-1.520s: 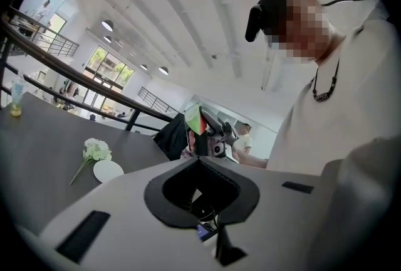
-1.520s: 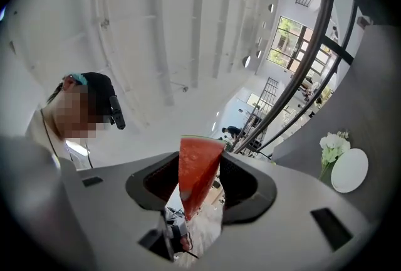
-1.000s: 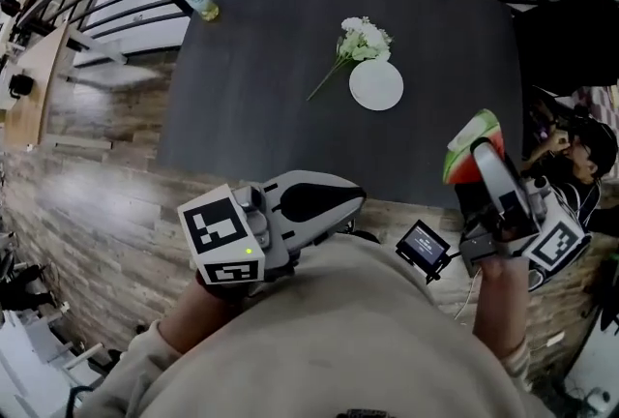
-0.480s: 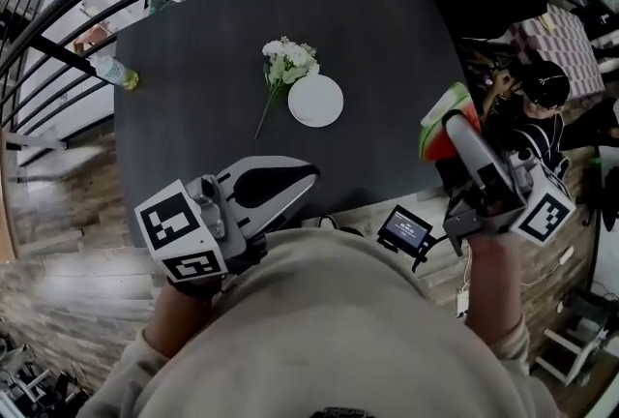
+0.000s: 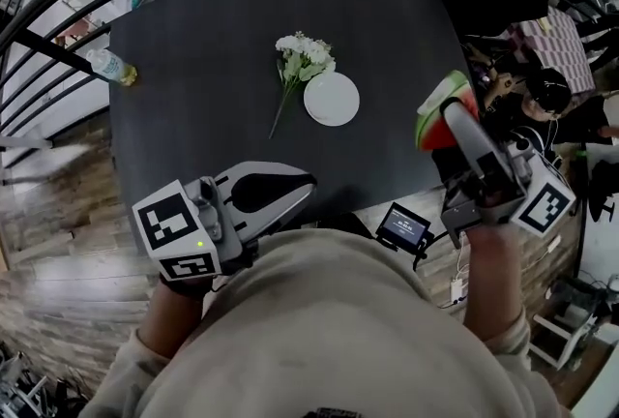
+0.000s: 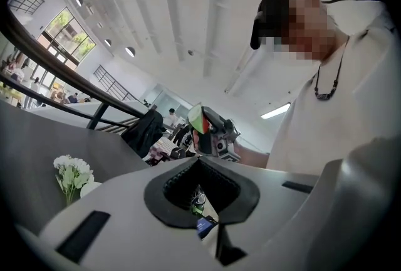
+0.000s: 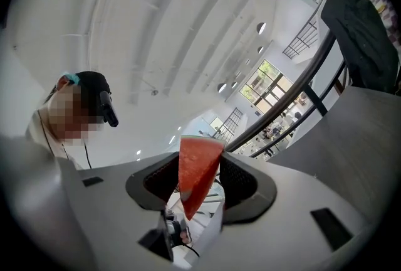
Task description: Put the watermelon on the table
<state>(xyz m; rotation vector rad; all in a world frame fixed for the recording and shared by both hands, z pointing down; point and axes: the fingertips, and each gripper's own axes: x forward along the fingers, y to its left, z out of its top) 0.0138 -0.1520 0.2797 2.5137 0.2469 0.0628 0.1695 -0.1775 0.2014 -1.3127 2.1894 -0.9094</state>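
Note:
The watermelon slice (image 5: pixel 441 112), red with a green rind, is clamped upright in my right gripper (image 5: pixel 453 123) at the right edge of the dark table (image 5: pixel 213 126). The right gripper view shows the red wedge (image 7: pixel 197 174) pinched between the black pads, point down. My left gripper (image 5: pixel 308 184) is shut with nothing in it, its tips over the table's near edge. Looking along the left gripper (image 6: pixel 200 191), I see the right gripper (image 6: pixel 213 135) with the slice (image 6: pixel 197 120) beyond it.
A white plate (image 5: pixel 331 99) and a bunch of white flowers (image 5: pixel 302 56) lie mid-table, with a plastic bottle (image 5: pixel 113 68) at the left edge. A black railing (image 5: pixel 58 53) curves behind. A small screen (image 5: pixel 404 226) hangs at my waist. A person (image 5: pixel 549 95) sits to the right.
Both grippers have come nearer the table. The left one's tips now overlap its near edge, and the watermelon has shifted up along the table's right side. The slice stays gripped.

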